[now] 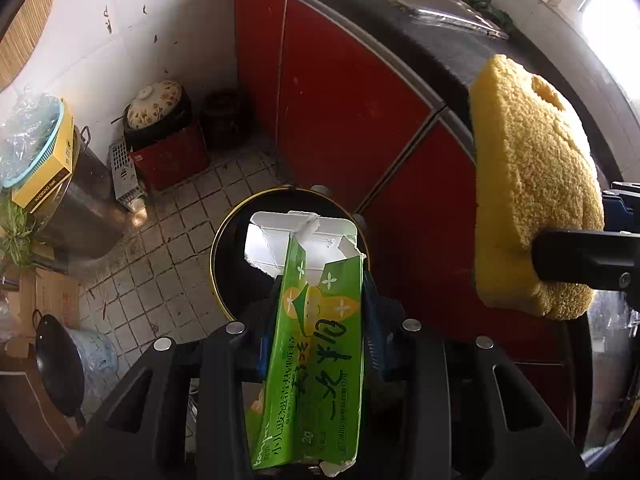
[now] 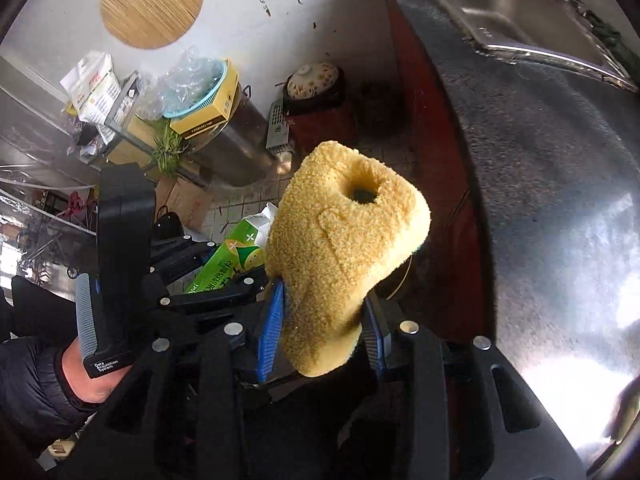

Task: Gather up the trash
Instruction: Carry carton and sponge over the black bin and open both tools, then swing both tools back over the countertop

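My left gripper [image 1: 316,316] is shut on a flattened green carton [image 1: 316,360] with a torn white top. It holds the carton over a round black bin with a gold rim [image 1: 224,248] on the tiled floor. My right gripper [image 2: 324,320] is shut on a yellow sponge [image 2: 340,256] with a hole near its top. The sponge [image 1: 532,188] also shows in the left wrist view at the right, above and to the right of the bin. The green carton [image 2: 224,264] shows in the right wrist view to the left of the sponge.
Red cabinet doors [image 1: 340,92] run under a dark counter [image 2: 540,160] with a steel sink [image 2: 520,12]. A flowered clay pot [image 1: 156,106] sits on a red crate in the corner. A steel pot [image 1: 86,208] with a yellow box stands at the left.
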Demonstrator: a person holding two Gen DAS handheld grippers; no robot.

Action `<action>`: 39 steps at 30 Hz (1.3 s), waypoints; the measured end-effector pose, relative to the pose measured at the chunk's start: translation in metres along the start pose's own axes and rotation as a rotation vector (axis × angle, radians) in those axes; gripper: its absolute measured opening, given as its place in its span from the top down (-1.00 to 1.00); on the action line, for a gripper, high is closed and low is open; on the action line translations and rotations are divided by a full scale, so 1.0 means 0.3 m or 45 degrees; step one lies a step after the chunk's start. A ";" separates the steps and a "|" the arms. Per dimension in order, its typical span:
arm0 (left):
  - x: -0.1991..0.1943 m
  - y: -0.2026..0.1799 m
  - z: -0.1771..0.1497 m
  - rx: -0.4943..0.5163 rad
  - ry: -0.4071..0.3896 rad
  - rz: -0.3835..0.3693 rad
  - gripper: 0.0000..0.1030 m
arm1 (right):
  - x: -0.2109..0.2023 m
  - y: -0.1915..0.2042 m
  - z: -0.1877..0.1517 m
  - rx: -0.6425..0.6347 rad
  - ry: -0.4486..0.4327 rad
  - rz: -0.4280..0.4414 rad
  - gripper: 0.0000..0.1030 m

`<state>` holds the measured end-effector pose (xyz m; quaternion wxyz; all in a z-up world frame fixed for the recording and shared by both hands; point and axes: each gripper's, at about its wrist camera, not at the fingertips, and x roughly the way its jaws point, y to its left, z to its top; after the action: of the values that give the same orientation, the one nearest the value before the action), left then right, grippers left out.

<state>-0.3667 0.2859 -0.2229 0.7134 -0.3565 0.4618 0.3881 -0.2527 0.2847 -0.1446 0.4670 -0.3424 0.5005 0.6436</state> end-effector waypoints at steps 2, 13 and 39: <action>0.075 0.046 -0.011 -0.001 -0.005 0.000 0.31 | 0.109 0.008 0.043 -0.023 0.057 -0.020 0.28; 0.273 0.150 -0.014 -0.033 0.029 -0.085 -0.53 | 0.392 -0.020 0.171 -0.064 0.201 -0.086 -0.01; -0.311 -0.871 0.114 0.725 -0.185 -0.462 -0.87 | -0.919 -0.389 -0.622 0.652 -0.579 -0.550 -0.81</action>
<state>-0.1483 0.1785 -0.0855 0.8727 -0.1910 0.4287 0.1347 -0.0566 0.0410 0.0186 0.7605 -0.1611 0.4451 0.4446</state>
